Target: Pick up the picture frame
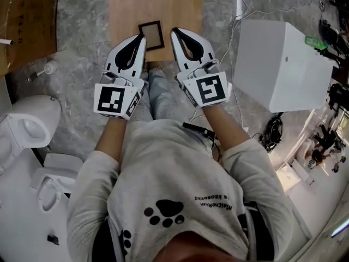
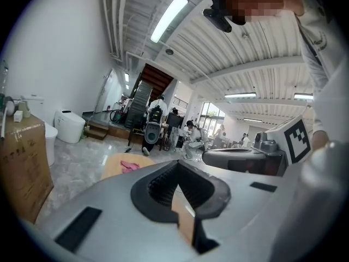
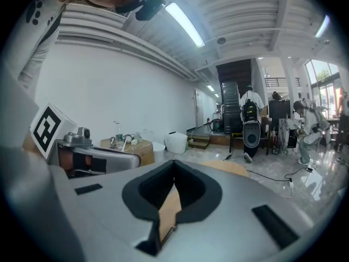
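Note:
A small dark picture frame point(image 1: 151, 35) with a pale insert lies flat near the front edge of the wooden table point(image 1: 125, 7). My left gripper point(image 1: 142, 39) hovers just left of the frame with its jaws shut and empty. My right gripper point(image 1: 174, 33) is just right of the frame, also shut and empty. In the left gripper view the closed jaws point(image 2: 177, 167) let only a sliver of tabletop show through. The right gripper view shows its jaws point(image 3: 174, 167) shut in the same way. The frame itself appears in neither gripper view.
A cardboard box point(image 1: 27, 21) stands on the floor at the left, with white toilets point(image 1: 30, 121) below it. A big white box point(image 1: 281, 64) and loose cables point(image 1: 234, 15) are at the right. A pink cloth point(image 2: 130, 166) lies further back on the table.

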A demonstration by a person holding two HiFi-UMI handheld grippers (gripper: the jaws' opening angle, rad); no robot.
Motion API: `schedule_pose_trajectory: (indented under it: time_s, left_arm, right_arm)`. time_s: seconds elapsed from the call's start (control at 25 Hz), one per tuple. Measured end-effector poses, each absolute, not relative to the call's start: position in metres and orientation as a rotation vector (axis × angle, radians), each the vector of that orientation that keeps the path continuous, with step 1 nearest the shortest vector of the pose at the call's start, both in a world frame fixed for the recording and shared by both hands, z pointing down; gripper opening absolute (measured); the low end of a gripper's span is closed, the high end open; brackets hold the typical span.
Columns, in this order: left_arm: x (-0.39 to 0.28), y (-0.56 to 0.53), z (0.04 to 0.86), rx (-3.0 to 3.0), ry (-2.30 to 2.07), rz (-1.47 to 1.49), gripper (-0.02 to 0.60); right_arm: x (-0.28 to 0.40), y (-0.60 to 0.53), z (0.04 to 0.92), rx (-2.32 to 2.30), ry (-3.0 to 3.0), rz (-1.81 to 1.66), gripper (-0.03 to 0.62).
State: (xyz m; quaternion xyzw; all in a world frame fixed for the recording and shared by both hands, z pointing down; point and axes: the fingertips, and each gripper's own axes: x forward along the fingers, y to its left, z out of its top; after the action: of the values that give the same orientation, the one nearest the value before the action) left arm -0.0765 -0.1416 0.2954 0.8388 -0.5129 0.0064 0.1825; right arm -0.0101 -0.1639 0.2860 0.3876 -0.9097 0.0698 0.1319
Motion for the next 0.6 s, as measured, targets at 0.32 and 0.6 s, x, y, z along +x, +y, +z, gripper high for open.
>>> schedule_pose_trajectory:
  time_s: [0.32, 0.6]
  left_arm:
    - [-0.079, -0.148, 0.334, 2.333, -1.458, 0.038, 0.008]
    - [-0.080, -0.156, 0.366, 2.301, -1.474, 0.058, 0.008]
  right_arm:
    - [-0.013, -0.170, 0.323, 1.086, -2.622, 0.209, 0.009]
    - [-0.006, -0.176, 0.361, 1.106, -2.607, 0.266, 0.009]
